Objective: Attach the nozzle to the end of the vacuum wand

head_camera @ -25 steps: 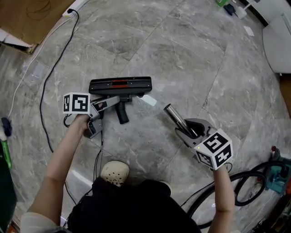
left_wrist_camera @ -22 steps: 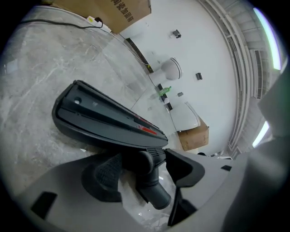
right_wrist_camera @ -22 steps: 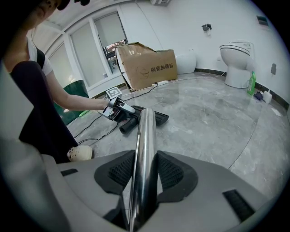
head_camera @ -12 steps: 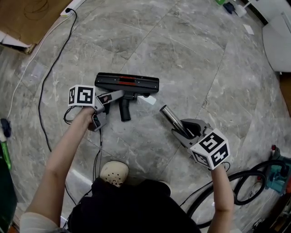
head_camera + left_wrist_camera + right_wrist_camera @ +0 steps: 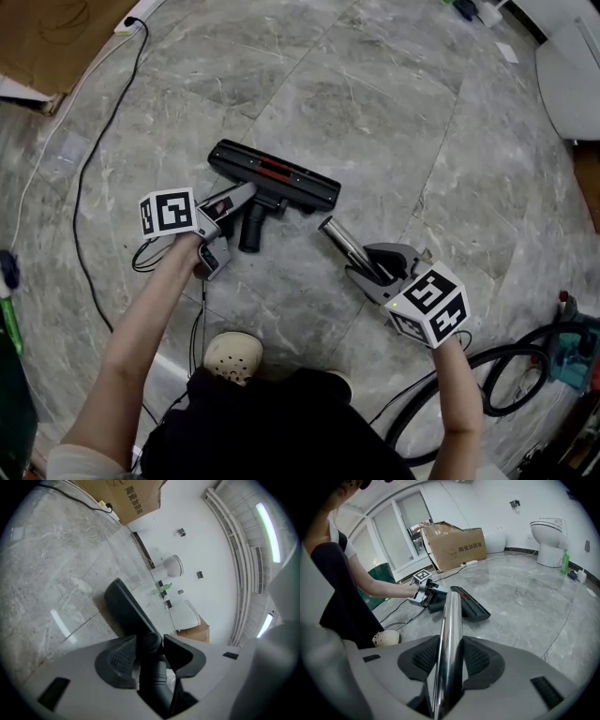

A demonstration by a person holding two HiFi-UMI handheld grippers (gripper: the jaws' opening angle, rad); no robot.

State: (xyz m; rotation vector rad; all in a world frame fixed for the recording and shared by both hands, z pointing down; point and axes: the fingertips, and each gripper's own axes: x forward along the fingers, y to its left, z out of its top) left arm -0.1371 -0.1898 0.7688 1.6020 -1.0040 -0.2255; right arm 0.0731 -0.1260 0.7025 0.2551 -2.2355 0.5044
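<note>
The black floor nozzle lies slanted on the grey stone floor, its short round neck pointing toward me. My left gripper comes in from the left. Its jaws have just been closing, and now both pads press on the neck behind the wide head. My right gripper is shut on the shiny metal wand, whose free end points up-left at the nozzle, a short gap away. In the right gripper view the wand runs straight out between the pads of the right gripper.
A cardboard box and a black cable lie at the left. A black vacuum hose loops at the lower right. My foot in a pale shoe is near the bottom. Far off stand a toilet and a green bottle.
The left gripper moved right onto the nozzle's neck and closed on it. The nozzle has swung from level to slanted, right end lower. The right gripper with the wand has hardly moved.
</note>
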